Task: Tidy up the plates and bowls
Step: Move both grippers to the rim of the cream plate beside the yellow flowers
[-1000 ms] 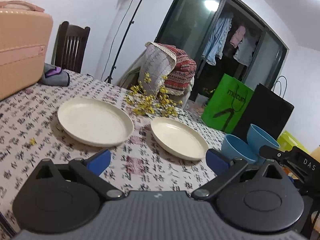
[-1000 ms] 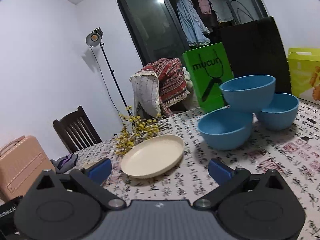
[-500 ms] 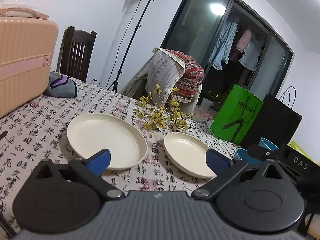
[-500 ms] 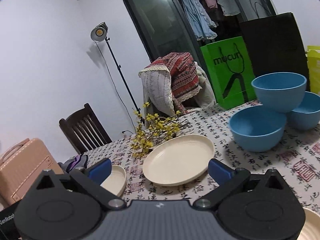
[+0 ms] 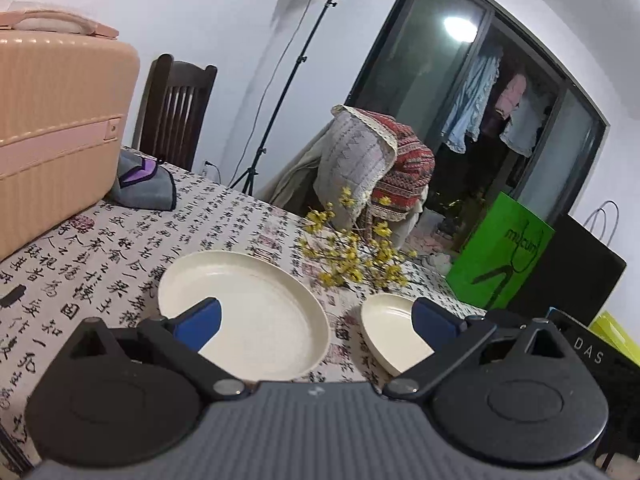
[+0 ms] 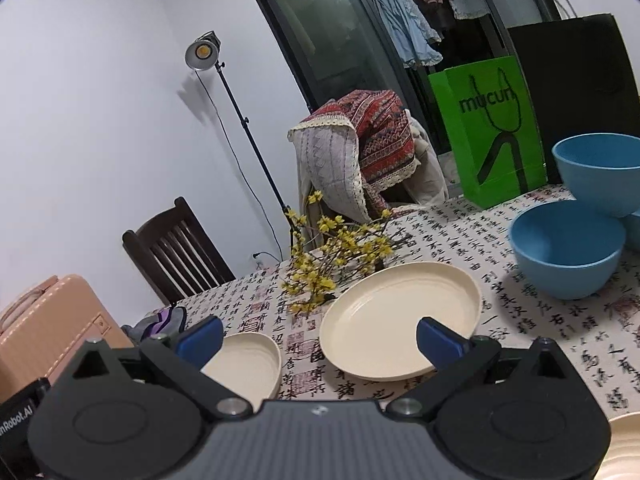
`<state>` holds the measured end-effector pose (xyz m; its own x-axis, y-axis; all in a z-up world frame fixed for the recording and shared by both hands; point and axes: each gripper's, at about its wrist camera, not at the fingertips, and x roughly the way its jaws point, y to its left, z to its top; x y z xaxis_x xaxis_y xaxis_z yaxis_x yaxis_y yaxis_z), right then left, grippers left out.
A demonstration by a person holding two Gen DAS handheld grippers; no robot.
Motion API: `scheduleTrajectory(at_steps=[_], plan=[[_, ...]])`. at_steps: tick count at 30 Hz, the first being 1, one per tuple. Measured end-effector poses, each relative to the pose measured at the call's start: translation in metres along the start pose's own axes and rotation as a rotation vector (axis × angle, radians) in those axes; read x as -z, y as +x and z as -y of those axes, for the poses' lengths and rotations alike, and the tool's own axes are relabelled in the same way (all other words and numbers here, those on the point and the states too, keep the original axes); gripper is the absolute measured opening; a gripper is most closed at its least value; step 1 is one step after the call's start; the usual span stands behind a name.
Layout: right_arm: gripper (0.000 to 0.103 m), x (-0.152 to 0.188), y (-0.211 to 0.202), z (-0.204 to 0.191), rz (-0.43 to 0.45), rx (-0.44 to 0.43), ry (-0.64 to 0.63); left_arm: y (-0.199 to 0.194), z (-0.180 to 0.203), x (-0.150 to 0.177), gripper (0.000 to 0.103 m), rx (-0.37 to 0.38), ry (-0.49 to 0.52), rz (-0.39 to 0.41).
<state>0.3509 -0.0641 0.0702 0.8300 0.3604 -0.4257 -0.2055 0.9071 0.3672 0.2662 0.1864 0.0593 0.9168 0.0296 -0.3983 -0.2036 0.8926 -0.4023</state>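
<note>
The left gripper (image 5: 316, 317) hangs over the table with its blue-tipped fingers (image 5: 198, 317) spread wide and nothing between them. Just past them, at the lower middle of the left wrist view, lies a large cream plate (image 5: 256, 316) flat on the patterned tablecloth (image 5: 100, 256), and a smaller cream plate (image 5: 394, 332) sits just to its right, partly behind the right fingertip. Beyond both plates a spray of yellow flowers (image 5: 356, 256) lies on the cloth. A pink suitcase (image 5: 56, 128) fills the upper left of that view, with a grey and purple pouch (image 5: 142, 184) beside it and a dark wooden chair (image 5: 176, 112) behind. The right gripper (image 6: 320, 338) is likewise spread open and empty. In the right wrist view one cream plate (image 6: 400, 318) lies between and just beyond its fingertips, and a second one (image 6: 248, 362) sits at the lower left, apart from the first. At the right edge a blue bowl (image 6: 566, 254) rests on the cloth, with a second blue bowl (image 6: 600, 170) propped up behind it, leaning on its rim. A green paper bag (image 6: 490, 128) and a black bag (image 6: 576, 88) stand at the far side, and a lamp on a stand (image 6: 204, 54) rises against the white wall.
</note>
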Motion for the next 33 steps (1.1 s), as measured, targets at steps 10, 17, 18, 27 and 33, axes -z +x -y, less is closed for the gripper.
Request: scheduleTrajectory(at_steps=[10,17,18,27,33], plan=[[0.103,-0.002,0.035,-0.019,-0.019,0.006,0.008,0.018,-0.028,-0.019,0.103,-0.032,-0.024,0.01],[0.103,-0.001,0.06,-0.036,-0.031,0.005,0.006,0.032,-0.046,-0.035,0.103,-0.068,-0.03,0.014],[0.103,-0.001,0.064,-0.038,-0.034,0.004,0.006,0.033,-0.048,-0.037,0.103,-0.073,-0.029,0.015],[0.103,-0.001,0.091,-0.051,-0.049,0.0,0.014,0.048,-0.066,-0.049,0.103,-0.112,-0.034,0.025],[0.103,0.001,0.111,-0.06,-0.061,-0.002,0.018,0.063,-0.084,-0.046,0.103,-0.135,-0.067,0.014]])
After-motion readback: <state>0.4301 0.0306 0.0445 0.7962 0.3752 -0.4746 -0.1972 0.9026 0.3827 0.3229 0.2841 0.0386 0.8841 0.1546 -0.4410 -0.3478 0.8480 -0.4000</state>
